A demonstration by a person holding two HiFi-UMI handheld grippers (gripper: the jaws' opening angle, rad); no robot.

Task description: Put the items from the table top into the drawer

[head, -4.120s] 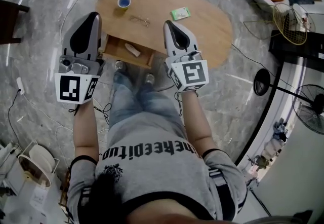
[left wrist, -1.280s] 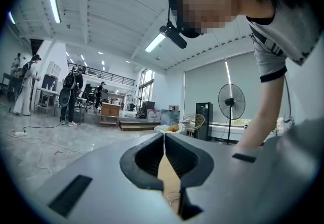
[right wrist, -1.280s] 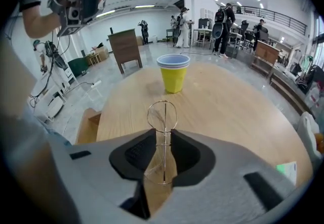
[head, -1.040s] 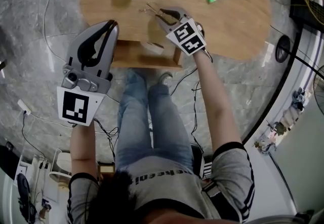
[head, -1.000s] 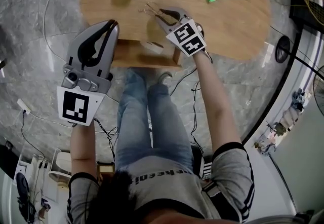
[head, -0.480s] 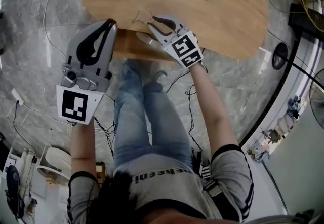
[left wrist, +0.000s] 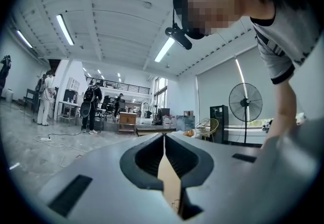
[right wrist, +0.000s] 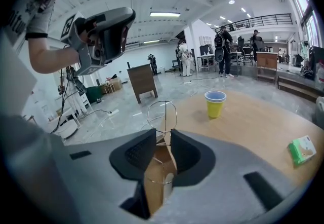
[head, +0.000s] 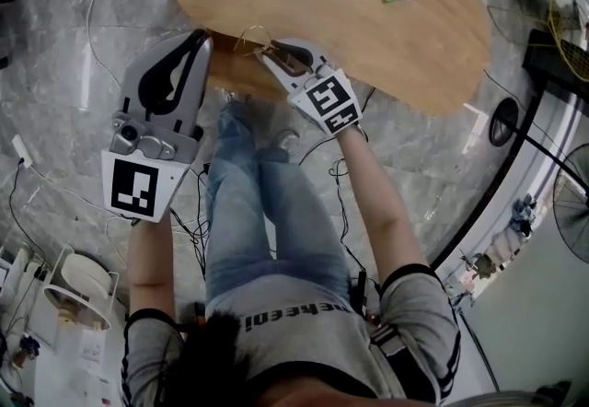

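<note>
Closest to the person, the left tool (head: 197,40) is held level with its jaws pressed together and nothing between them. The right tool (right wrist: 163,136) tilts downward, clamped on a pair of wire-framed glasses (right wrist: 162,115) – one lens ring sticks up past the tips, over the table's near edge, above the open drawer (head: 228,74). Farther off on the table (head: 368,37) stand a yellow cup (right wrist: 215,104) and – well apart from it – a green packet (right wrist: 302,149).

Tally, live: 2 claws, left claw (left wrist: 163,139) and right claw (right wrist: 163,137) | 1 pair of glasses (right wrist: 162,115) between right claw's jaws | 1 cup (right wrist: 215,103) ahead-right of it | 1 green packet (right wrist: 302,150) far right | 1 table (right wrist: 253,121) ahead | 1 drawer (head: 228,75) between both claws' tips
</note>
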